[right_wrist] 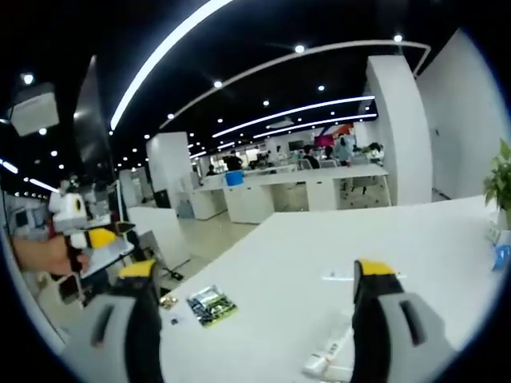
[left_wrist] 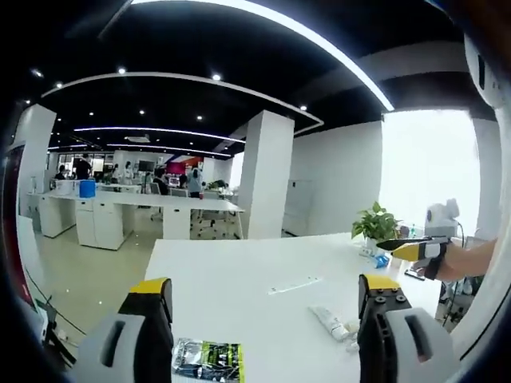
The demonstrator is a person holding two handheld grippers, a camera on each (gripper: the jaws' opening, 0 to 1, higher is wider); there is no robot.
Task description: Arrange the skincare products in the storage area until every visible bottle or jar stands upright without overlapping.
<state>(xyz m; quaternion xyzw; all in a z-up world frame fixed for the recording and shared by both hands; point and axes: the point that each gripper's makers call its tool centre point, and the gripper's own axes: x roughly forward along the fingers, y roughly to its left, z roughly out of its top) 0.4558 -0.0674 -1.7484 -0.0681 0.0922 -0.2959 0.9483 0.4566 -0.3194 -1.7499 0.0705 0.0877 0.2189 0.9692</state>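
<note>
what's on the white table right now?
On the white table: a lying white tube, a flat dark sachet, a thin strip, a potted plant. The open left gripper hides some near edge.

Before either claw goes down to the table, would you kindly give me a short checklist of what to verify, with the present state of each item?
1. Left claw open and holding nothing: ok, the jaws stand wide apart.
2. Right claw open and holding nothing: ok, the jaws stand wide apart.
3. White tube upright: not ok, it lies flat on the white table.
4. Dark sachet separate from the tube: ok, bare table lies between them.
5. Products within reach: cannot tell, both claws hang above the table.
6. Other bottles or jars to arrange: cannot tell; small items beside the potted plant are too small to read.
</note>
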